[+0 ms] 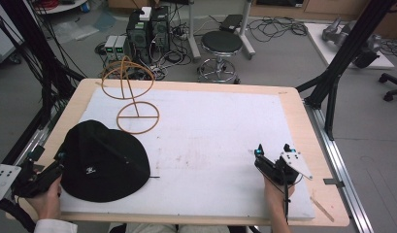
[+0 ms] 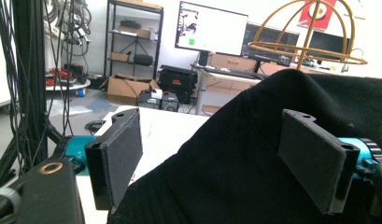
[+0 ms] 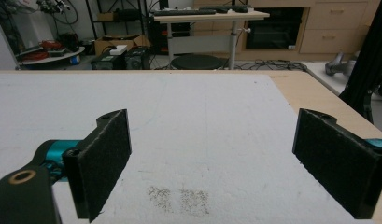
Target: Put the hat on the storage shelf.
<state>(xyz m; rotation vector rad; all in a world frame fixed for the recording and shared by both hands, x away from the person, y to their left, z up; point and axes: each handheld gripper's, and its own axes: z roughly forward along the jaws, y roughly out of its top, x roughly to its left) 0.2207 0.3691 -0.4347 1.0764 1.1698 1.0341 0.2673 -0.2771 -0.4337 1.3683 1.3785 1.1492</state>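
A black cap (image 1: 103, 160) lies on the white mat (image 1: 206, 141) at the near left, a small white logo on its side. My left gripper (image 1: 59, 160) is at the cap's left edge, open, and in the left gripper view the cap's fabric (image 2: 235, 163) sits between and just past the jaws of the left gripper (image 2: 221, 158), which are not closed on it. A golden wire hat stand (image 1: 130, 90) rises behind the cap, and its dome (image 2: 310, 32) shows in the left gripper view. My right gripper (image 1: 273, 151) rests open at the near right, and my right gripper (image 3: 216, 158) has bare mat between its jaws.
The wooden table (image 1: 307, 126) borders the mat. Black frame posts (image 1: 341, 58) stand at the right and cables hang at the left. A round stool (image 1: 221, 46) and computer cases (image 1: 147, 31) sit on the floor beyond the far edge.
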